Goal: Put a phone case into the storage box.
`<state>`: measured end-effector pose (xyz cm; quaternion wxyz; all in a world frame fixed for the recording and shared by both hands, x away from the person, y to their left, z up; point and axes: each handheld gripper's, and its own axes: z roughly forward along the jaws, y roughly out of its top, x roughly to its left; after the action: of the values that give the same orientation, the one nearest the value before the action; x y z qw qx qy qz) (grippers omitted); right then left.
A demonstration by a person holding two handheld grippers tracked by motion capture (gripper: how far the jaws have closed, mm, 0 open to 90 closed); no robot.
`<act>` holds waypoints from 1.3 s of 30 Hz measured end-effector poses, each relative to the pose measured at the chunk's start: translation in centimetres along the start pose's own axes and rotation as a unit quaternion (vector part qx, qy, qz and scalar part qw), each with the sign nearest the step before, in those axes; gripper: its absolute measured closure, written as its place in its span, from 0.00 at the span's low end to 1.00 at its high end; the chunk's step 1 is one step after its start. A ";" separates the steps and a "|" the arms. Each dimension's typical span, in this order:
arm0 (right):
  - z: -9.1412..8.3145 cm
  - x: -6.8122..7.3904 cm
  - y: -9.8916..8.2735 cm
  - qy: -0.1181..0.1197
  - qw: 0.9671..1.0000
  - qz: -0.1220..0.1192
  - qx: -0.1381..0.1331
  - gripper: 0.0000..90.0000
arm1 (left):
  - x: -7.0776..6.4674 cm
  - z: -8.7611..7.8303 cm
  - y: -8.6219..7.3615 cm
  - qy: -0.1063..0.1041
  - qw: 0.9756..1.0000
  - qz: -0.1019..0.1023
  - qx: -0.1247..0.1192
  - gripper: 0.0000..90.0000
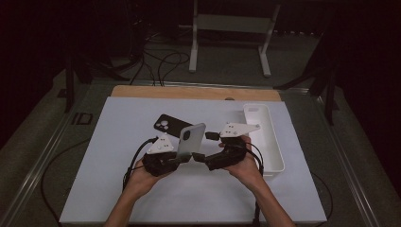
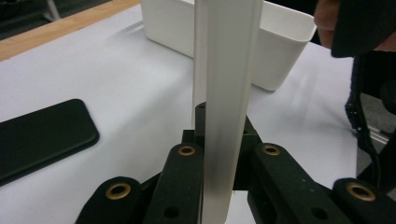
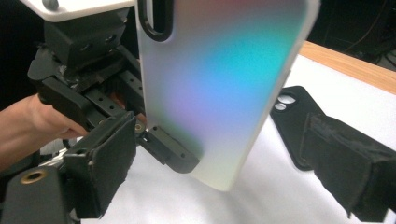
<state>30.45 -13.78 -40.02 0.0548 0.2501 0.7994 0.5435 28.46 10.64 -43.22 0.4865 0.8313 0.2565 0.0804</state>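
- Left tool (image 1: 182, 158): jaws clamped on the lower end of a pale phone case (image 1: 190, 139). The case stands up out of the jaws, tilted a little, camera cut-out at the top.
- In the left gripper view the pale phone case (image 2: 226, 93) shows edge-on, a narrow upright strip rising between the two black jaws, pinched at its lower end.
- Right tool (image 1: 198, 157): jaws wide apart and off the case. No pad presses on it.
- In the right gripper view the broad face of the pale phone case (image 3: 219, 88) shows a blue-violet sheen. It stands ahead of the right tool's spread jaws, one jaw low at the left of the view, the other low at the right.
- The tips of the two tools face each other and are near each other, above the middle of the white worktop (image 1: 118, 142).
- Black phone case (image 1: 166, 125): flat on the worktop just beyond the left tool, apart from the pale one. In the right gripper view the black phone case (image 3: 289, 121) lies behind the pale case, partly hidden by the right-hand jaw.
- White bin (image 1: 269, 137): long and narrow, just beside the right tool on its outer side. In the left gripper view the white bin (image 2: 280, 42) sits behind the held case.
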 end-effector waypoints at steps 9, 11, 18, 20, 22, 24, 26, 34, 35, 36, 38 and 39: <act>-0.2 -0.2 -0.2 -0.022 0.999 0.023 -0.014 0.10 | 0.2 -0.1 -0.2 0.031 0.999 -0.014 -0.007 0.95; -0.2 -0.1 -0.1 -0.026 0.999 0.022 -0.016 0.10 | 0.3 -0.2 -0.3 0.035 0.999 -0.019 -0.010 0.95; 0.1 0.2 0.0 -0.046 0.999 0.019 -0.023 0.10 | 0.3 -0.3 -0.5 0.063 0.998 -0.028 -0.015 0.95; 0.1 0.2 0.2 -0.053 0.998 0.019 -0.026 0.10 | 0.3 -0.3 -0.5 0.069 0.997 -0.029 -0.016 0.95; 0.1 0.3 0.4 -0.058 0.997 0.027 -0.033 0.10 | 0.3 -0.2 -0.5 0.074 0.997 -0.030 -0.015 0.95; 0.2 0.4 0.6 -0.063 0.997 0.029 -0.037 0.10 | 0.2 -0.1 -0.5 0.079 0.996 -0.028 -0.012 0.95; 0.3 0.5 0.9 -0.064 0.997 0.031 -0.041 0.10 | 0.1 0.0 -0.5 0.081 0.996 -0.027 -0.011 0.95; 0.8 1.0 1.6 -0.075 0.995 0.035 -0.046 0.10 | -0.3 0.6 -0.6 0.086 0.996 -0.020 -0.002 0.95; 0.8 1.0 1.7 -0.076 0.995 0.039 -0.047 0.11 | -0.4 0.7 -0.6 0.085 0.996 -0.018 -0.001 0.95; 0.9 1.1 1.8 -0.080 0.995 0.039 -0.044 0.11 | -0.4 0.8 -0.5 0.084 0.996 -0.016 0.001 0.95; 1.1 1.1 1.9 -0.084 0.995 0.042 -0.042 0.11 | -0.6 1.0 -0.5 0.082 0.997 -0.014 0.002 0.95; 1.3 1.1 2.0 -0.082 0.995 0.043 -0.045 0.11 | -0.7 1.0 -0.5 0.082 0.997 -0.014 0.002 0.95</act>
<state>30.64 -11.66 -38.58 0.1081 0.3257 0.7554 0.5582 28.12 9.71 -44.14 0.4630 0.8194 0.3072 0.1411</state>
